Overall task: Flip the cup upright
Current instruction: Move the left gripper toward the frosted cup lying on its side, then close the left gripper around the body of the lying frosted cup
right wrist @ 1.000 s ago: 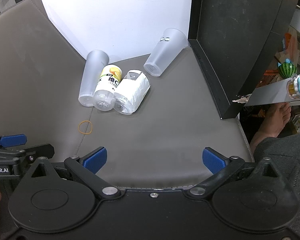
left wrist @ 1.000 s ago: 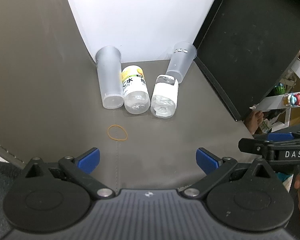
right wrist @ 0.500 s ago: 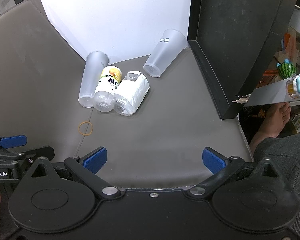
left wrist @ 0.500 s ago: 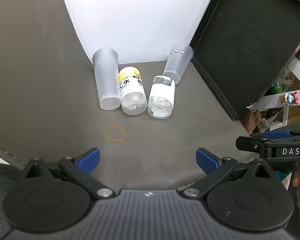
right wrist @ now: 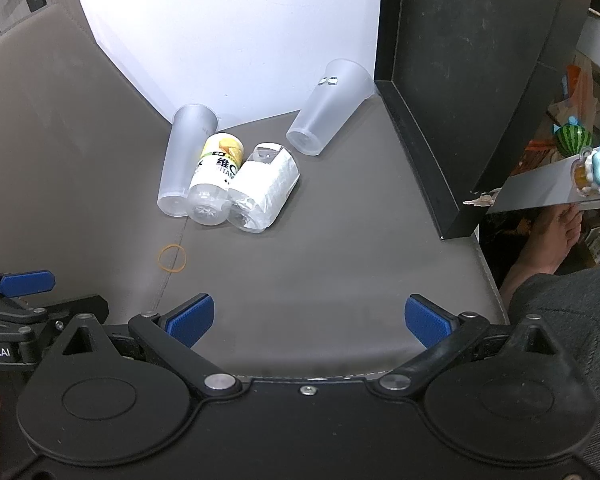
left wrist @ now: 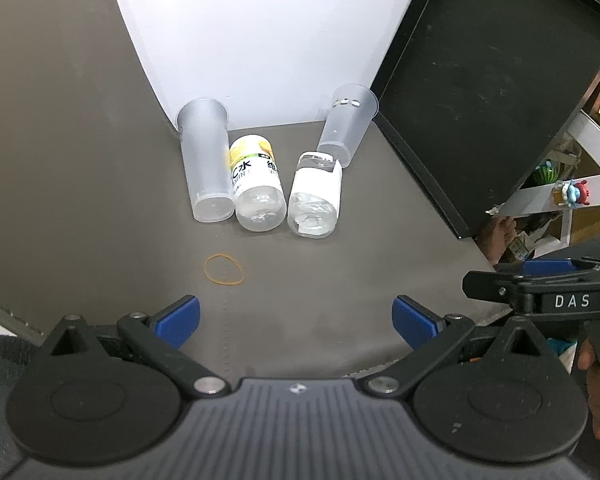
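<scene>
Both hand-held grippers (left wrist: 296,318) (right wrist: 308,318) unmoved, apparently wide, empty

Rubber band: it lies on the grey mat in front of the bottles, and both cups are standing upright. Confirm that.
Not quite. The rubber band does lie on the grey mat before the bottles, but both cups are on their sides: the left cup and the right cup, as the right wrist view shows.

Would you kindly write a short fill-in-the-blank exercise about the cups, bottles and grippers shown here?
1. Both frosted cups, the left cup and the right cup, lie on their ____.
2. Between the cups lie ____ bottles, one with a yellow label.
3. The rubber band is coloured ____.
4. The left gripper and right gripper are both ____.

Missing words: sides; two; orange; open
</scene>
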Tool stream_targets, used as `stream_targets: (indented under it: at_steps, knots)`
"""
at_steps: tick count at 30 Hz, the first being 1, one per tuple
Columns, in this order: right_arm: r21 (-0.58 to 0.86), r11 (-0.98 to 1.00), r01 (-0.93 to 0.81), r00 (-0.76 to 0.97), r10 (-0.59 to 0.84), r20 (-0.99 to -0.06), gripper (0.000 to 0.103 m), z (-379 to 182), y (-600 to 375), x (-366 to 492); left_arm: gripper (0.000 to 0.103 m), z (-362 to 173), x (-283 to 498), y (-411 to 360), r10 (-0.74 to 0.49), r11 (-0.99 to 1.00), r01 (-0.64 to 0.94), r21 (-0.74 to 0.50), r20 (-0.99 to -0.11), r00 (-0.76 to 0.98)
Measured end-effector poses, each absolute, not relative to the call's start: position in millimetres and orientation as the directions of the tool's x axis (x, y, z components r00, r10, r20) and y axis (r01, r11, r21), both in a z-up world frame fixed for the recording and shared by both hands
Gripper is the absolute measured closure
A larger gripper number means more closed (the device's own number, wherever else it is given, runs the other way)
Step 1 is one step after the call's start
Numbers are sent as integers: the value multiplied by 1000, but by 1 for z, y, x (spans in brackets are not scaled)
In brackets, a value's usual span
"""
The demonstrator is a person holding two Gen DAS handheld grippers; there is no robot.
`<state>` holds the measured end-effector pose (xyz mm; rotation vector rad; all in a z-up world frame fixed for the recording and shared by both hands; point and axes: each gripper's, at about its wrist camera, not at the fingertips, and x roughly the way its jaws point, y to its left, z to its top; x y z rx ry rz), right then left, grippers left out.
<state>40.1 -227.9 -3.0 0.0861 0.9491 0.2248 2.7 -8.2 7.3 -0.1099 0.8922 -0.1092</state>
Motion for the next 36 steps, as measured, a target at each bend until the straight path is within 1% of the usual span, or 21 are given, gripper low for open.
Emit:
stream_targets:
  at_steps: [4,9,16,25,32,36]
  knots:
    - [180,973,-146,568,231,-790,0,-2,-229,41,1,8,7,-9,-156,987,62,-150,-779,607]
    - [194,971,-137,585,237,-776,0,1,-231,44,1,11,15,-13,-151,988,77,-132,-783,603]
    - [240,961,-134,603,271,-750,0,0,-239,49,1,13,32,-16,-171,985,83,-152,-783,598]
    - [286,949,-131,634,301,-712,0,0,-252,59,1,18,59,-27,-182,983,106,-149,-787,589]
    - [308,946,-100,650,296,-699,0,-2,-264,70,2,19,84,-35,-171,985,104,-136,-793,584]
    - [314,947,-70,642,284,-712,0,-3,-269,75,2,18,98,-39,-168,986,104,-132,-797,581]
